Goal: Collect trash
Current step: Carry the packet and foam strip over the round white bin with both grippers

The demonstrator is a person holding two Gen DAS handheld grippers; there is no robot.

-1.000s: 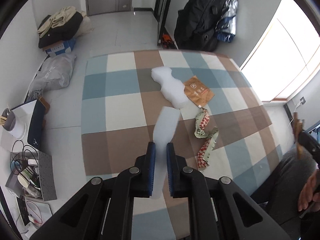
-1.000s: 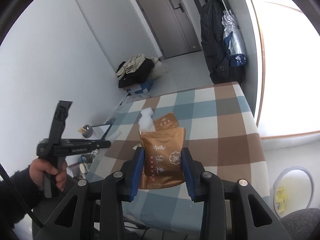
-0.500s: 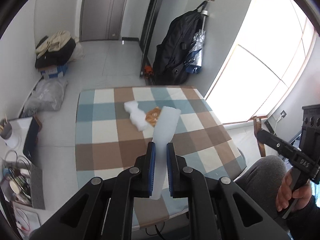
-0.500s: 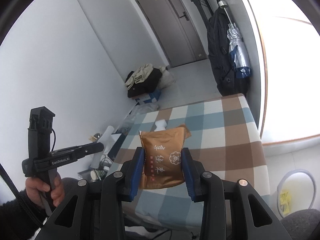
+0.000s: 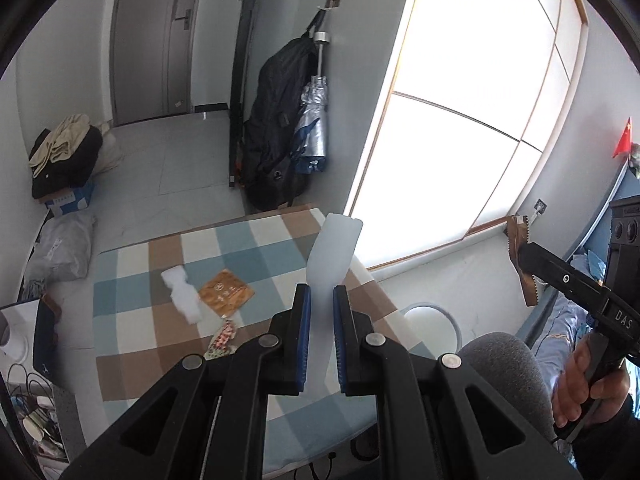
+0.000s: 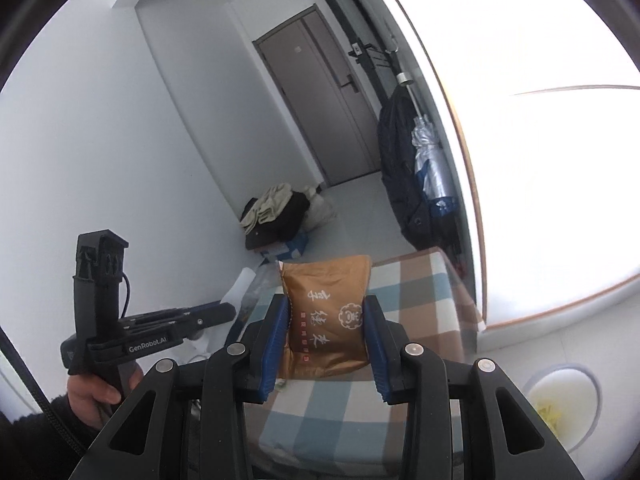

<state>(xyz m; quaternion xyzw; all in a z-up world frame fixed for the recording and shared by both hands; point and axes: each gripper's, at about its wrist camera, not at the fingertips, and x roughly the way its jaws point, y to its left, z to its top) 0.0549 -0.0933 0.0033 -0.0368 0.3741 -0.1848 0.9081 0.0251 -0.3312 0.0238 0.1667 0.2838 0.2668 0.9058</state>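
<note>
My left gripper (image 5: 319,304) is shut on a white foam strip (image 5: 330,252) that sticks up above the checked table (image 5: 132,320). My right gripper (image 6: 326,316) is shut on a brown snack packet (image 6: 326,304), held upright over the table's near end (image 6: 404,292). On the cloth lie another white foam piece (image 5: 182,290), an orange packet (image 5: 226,292) and a red-and-green wrapper (image 5: 222,338). A round white bin (image 5: 438,324) stands on the floor right of the table; in the right wrist view the bin (image 6: 560,400) shows yellow scraps inside.
A dark backpack and silver umbrella (image 5: 288,132) hang by the bright window. Clothes lie piled on a box (image 5: 64,160) near the door, with a grey bag (image 5: 60,252) beside it. Cables and small items (image 5: 32,412) crowd the floor at left. A person's hand holds each gripper handle.
Both grippers have risen and drawn back from the table with their loads. The left view swung right, bringing the window and the bin into sight. The grips stayed as they were.
</note>
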